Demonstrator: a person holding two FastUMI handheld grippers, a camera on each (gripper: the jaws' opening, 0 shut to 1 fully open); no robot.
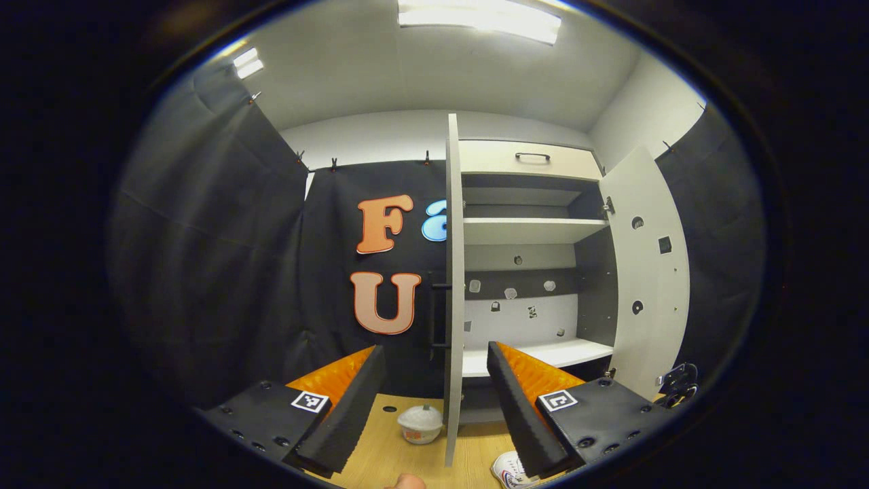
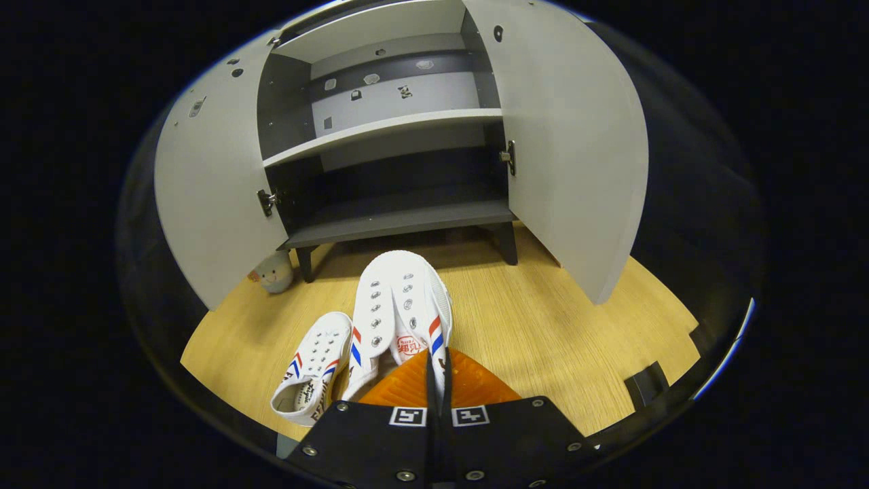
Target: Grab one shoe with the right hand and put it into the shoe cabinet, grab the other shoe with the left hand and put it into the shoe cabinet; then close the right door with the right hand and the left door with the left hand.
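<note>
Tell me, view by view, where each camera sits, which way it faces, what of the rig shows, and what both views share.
Left gripper view: rides the left claw, held level, facing the open shoe cabinet past the left door seen edge-on; its fingers stand apart.
Right gripper view: rides the right claw, tilted down at the wooden floor; its fingers are closed on the taller white shoe, the second shoe beside it.
Shared: cabinet, both doors, floor, and the small round toy by the left door.
</note>
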